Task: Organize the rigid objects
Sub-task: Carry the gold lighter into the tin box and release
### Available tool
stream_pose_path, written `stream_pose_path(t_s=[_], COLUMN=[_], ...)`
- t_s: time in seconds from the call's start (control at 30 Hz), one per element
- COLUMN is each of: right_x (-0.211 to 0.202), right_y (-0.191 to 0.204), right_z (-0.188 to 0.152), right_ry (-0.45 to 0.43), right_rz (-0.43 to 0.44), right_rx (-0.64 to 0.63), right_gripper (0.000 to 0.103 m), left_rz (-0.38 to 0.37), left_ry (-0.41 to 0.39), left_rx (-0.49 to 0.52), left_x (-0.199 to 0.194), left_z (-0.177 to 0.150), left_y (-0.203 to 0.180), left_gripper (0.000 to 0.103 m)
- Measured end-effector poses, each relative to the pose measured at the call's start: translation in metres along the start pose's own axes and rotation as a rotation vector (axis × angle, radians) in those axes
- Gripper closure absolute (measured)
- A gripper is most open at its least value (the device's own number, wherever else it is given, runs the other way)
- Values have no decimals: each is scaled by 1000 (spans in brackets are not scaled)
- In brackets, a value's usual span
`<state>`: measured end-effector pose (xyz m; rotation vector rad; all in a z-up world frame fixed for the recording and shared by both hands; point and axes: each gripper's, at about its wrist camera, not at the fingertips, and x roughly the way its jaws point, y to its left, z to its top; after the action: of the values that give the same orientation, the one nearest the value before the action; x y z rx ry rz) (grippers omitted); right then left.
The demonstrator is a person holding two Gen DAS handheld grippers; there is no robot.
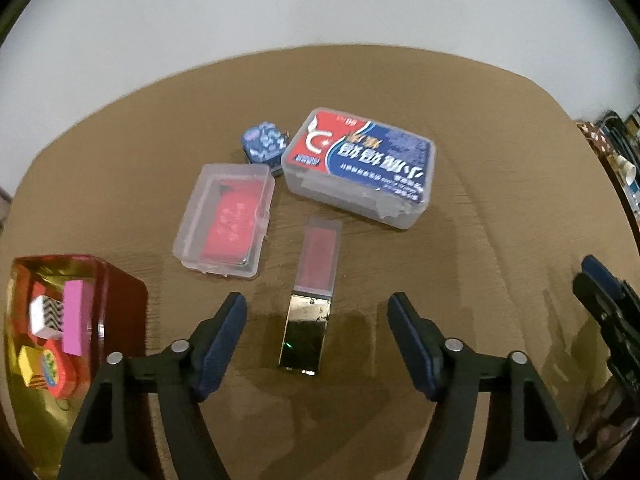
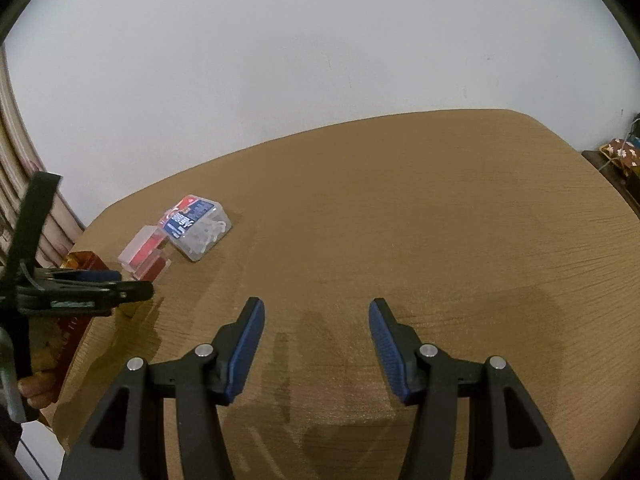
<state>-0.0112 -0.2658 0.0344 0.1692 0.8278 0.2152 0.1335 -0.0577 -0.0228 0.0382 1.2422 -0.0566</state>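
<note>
You are working in what looks like a lived-in room of a home, at a brown wood-grain surface point(image 2: 440, 220) with rounded corners pushed up against a plain white wall point(image 2: 320, 60). Striped curtains point(image 2: 16, 168) hang at the left edge of the right wrist view, and a floral-patterned cloth point(image 2: 622, 152) sits on dark furniture at the far right beside cluttered odds and ends. Small household items lie on the surface: a clear plastic box with a red and blue label point(image 1: 360, 168), a smaller clear case point(image 1: 226, 220) and a red and gold gift box point(image 1: 60, 320) of trinkets.
</note>
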Motion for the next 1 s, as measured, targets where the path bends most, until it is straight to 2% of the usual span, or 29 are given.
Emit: stream_pose_path(t_s=[0.1,0.23,0.27,0.3,0.33,0.37,0.53,0.6,0.7,0.8,0.9,1.0], right_x=[-1,-3,-3,-3,-4,-4,-3,-2,0,4,8,13], right_y=[-1,-2,-3,-3,-4,-5,-9,-9,-8,-7,-7,-7], right_z=[-1,-1,-1,-1,0,0,0,1,1,3,3,2], right_ry=[-7,-12,-12,-12,-14,-15,-13,-9,-1,11,22,36], right_rz=[6,7,7,7,6,4,-6,-8,-14,-22,-34,-47], right_rx=[6,10,12,14,18,22,41,41,43,40,36,31], right_gripper=[47,47,47,47,47,47,47,47,47,47,47,47], left_rz=[-28,-50,-48,-36,-6,-12,-112,-135,-164,-144,-42,63], left_ry=[44,32,27,23,16,16,28,11,-27,-35,-15,38], left_rx=[-42,-64,-67,-68,-55,-53,-160,-165,-183,-221,-235,-239], left_x=[12,12,12,12,11,9,-8,-25,-72,-109,-126,-125], left_z=[4,9,9,10,10,10,-1,-13,-38,-57,-65,-85], left_y=[7,14,14,14,12,11,10,7,19,59,99,148], left_gripper=[45,45,49,64,76,85,86,86,86,86,86,86])
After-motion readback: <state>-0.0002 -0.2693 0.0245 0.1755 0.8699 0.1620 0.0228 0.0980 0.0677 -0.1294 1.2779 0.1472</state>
